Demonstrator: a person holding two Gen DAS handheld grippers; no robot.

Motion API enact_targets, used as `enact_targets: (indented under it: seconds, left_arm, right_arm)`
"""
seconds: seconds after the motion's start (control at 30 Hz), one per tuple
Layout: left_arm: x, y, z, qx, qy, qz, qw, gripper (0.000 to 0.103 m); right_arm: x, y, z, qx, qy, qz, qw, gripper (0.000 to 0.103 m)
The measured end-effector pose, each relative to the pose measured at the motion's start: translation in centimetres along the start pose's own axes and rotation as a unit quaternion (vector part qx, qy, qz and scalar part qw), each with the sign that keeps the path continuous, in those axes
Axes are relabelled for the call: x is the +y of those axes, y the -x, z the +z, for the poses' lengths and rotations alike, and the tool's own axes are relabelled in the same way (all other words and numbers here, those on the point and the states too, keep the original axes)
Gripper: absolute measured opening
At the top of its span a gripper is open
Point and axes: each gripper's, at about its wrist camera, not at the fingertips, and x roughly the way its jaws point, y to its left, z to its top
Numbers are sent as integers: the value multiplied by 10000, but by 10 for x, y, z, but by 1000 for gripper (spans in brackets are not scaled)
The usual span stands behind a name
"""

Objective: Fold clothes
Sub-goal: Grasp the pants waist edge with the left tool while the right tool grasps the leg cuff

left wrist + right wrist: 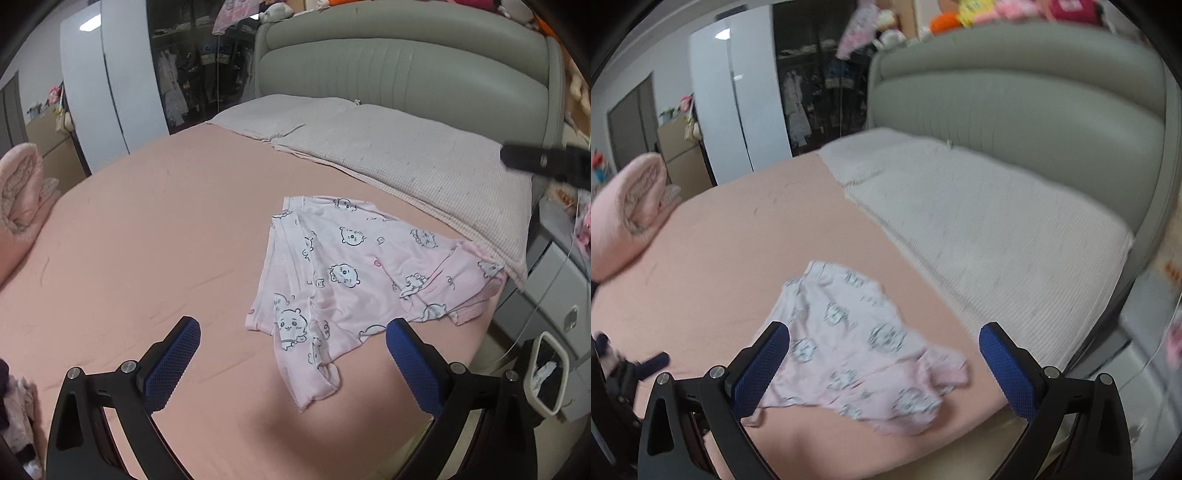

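A pale pink cotton garment printed with little cartoon bear faces lies spread but rumpled on the pink bed sheet, toward the bed's right-hand edge and just short of the grey-white waffle-textured cover laid across the pillow end. Seen from the left wrist camera, its long axis runs slantwise, from a loose narrow flap pointing down toward the near edge of the bed to a bunched corner touching the hem of the waffle cover at the right. One folded-over band runs along its left side. The right wrist picture is blurred, but the same garment shows there with its far end pointing toward the padded grey-green headboard.

The left hand-held gripper hangs above the bed with its blue-padded fingers spread wide, nothing between them; the garment's near flap lies below the gap. The right hand-held gripper is likewise wide apart and empty, poised over the garment's near half; I cannot tell whether its left pad touches the cloth.

A rolled pink quilt sits at the far left of the bed.
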Motion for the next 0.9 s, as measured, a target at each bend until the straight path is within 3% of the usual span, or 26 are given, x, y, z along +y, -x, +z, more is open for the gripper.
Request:
enact_targets:
  seconds: [0.2, 0.33, 0.43, 0.9]
  left_arm:
    - [-4, -18, -2, 70, -52, 39, 10000, 102]
    - [-7, -28, -5, 150, 56, -102, 9998, 102]
    - [-10, -35, -9, 207, 42, -179, 9996, 102]
    - [-11, -63, -29, 631, -228, -178, 9976, 102]
  right_arm:
    - [31, -7, -8, -66, 1097, -318, 9934, 103]
    - [51, -20, -29, 19, 1896, -885, 9779, 103]
    - [53, -31, -41, 197, 2113, -1397, 9672, 103]
    - [36, -55, -88, 1028, 1892, -876, 9726, 103]
